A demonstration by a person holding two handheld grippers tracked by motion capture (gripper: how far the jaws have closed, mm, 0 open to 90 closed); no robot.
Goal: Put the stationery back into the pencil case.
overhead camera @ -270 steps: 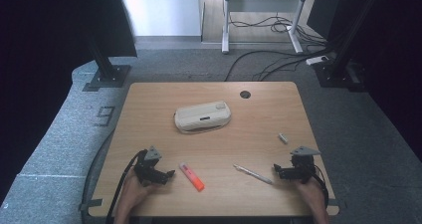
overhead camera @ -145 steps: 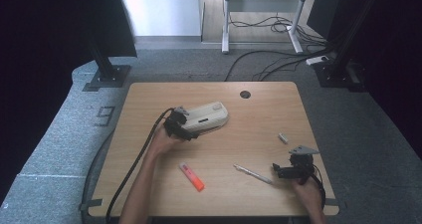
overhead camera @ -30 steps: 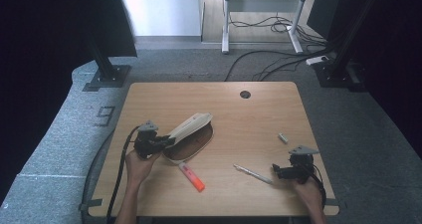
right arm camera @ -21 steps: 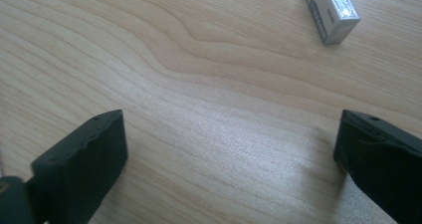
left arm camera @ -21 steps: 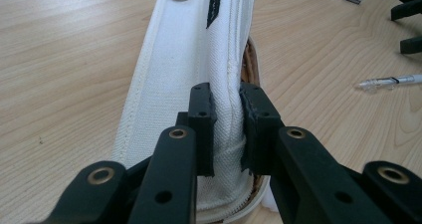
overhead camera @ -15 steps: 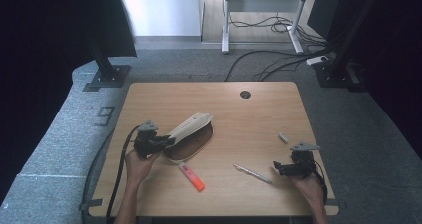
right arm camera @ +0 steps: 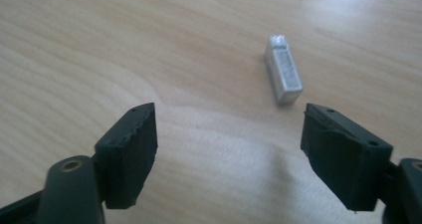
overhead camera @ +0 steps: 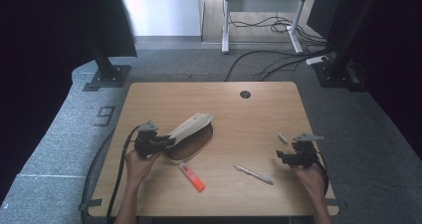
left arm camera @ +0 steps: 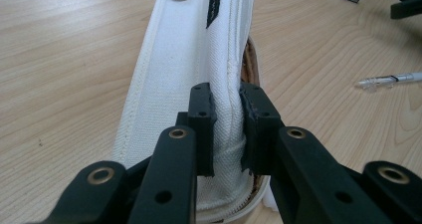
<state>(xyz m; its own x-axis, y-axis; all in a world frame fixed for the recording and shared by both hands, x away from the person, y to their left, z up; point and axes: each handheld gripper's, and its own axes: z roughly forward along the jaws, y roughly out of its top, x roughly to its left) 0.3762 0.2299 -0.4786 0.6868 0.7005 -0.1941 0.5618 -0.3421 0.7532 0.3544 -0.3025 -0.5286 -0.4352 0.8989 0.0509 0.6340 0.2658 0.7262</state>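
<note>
Left gripper [left arm camera: 226, 129] clamps white pouch [left arm camera: 199, 59]; right gripper [right arm camera: 239, 154], jaws just narrowing, gapes over small eraser [right arm camera: 283, 77]

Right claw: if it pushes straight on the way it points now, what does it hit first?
Probably the small silver eraser-like block. In the right gripper view it lies on the table just ahead of the open right claw, slightly right of centre. Depth is unclear; it could slip past onto bare wood.

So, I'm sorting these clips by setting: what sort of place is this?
Probably a lab or office workroom, not a home: a plain wooden desk with a cable hole, grey carpet, black stands bolted beside it, and loose cables under a metal frame behind.
</note>
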